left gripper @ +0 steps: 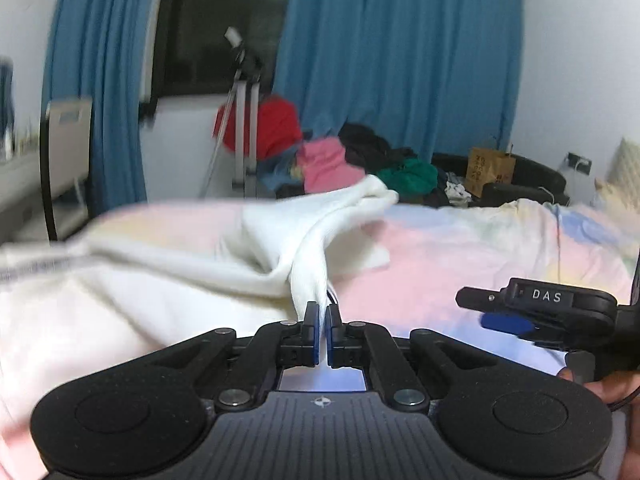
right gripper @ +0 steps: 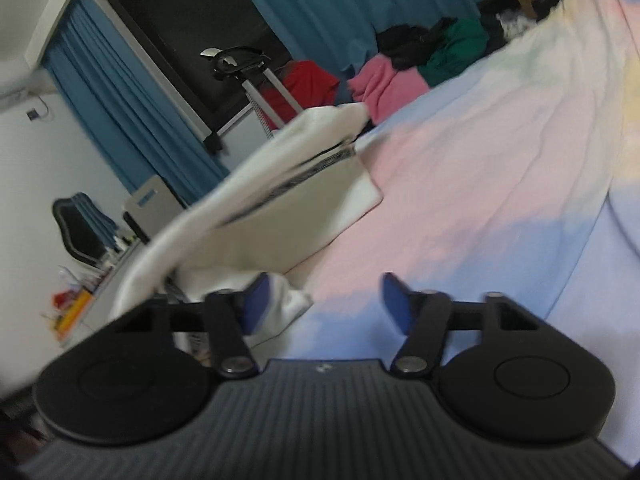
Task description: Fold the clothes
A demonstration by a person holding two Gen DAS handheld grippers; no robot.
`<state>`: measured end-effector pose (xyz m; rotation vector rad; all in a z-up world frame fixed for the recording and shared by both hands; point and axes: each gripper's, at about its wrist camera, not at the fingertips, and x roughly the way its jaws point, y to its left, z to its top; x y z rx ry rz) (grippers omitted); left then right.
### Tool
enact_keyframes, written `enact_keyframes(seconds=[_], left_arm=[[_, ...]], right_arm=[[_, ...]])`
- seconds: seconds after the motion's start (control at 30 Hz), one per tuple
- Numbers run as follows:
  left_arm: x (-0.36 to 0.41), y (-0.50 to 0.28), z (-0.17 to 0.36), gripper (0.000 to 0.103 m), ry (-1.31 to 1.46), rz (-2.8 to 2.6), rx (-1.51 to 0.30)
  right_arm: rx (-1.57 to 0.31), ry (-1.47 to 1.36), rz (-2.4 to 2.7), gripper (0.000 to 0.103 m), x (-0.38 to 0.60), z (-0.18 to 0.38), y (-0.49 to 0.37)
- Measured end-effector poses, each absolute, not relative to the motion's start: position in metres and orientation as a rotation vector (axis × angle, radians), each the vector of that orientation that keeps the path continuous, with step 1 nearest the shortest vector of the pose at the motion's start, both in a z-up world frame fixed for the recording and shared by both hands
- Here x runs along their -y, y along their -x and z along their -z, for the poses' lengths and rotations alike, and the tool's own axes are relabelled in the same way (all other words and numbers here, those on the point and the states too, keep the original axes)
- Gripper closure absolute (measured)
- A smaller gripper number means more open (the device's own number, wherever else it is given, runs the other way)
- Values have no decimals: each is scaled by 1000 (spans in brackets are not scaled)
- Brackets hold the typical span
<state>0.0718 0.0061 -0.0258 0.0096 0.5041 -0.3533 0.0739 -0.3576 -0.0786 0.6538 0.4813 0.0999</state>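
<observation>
My left gripper (left gripper: pixel 323 320) is pinched tight on a bunched fold of the white garment (left gripper: pixel 168 272), which fans out ahead and to its left and is lifted partly off the bed (left gripper: pixel 460 248). My right gripper (right gripper: pixel 320 300) is spread wide and holds nothing; the same garment trails just past its left finger. The cloth looks soft, light and limp, so I judge it will sag and twist unless held at a hem or corner, not mid-panel. Ahead and right of both grippers the bed lies bare, giving room to spread it. A clothes pile (left gripper: pixel 360 160) sits at the far edge.
</observation>
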Motion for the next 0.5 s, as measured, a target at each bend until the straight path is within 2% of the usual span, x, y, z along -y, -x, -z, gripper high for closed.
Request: enact_keyframes(seconds=[0.03, 0.07, 0.4, 0.5], left_arm=[[-10, -72, 28, 100, 10, 355, -515], [-14, -72, 30, 100, 30, 356, -526], [-49, -83, 47, 100, 187, 386, -579], [-54, -94, 53, 100, 229, 403, -590]], right_arm=[[-489, -673, -100, 63, 358, 80, -78], [-496, -692, -100, 67, 359, 81, -83], [-570, -882, -98, 65, 365, 91, -127], [-606, -894, -23, 65, 373, 109, -170]])
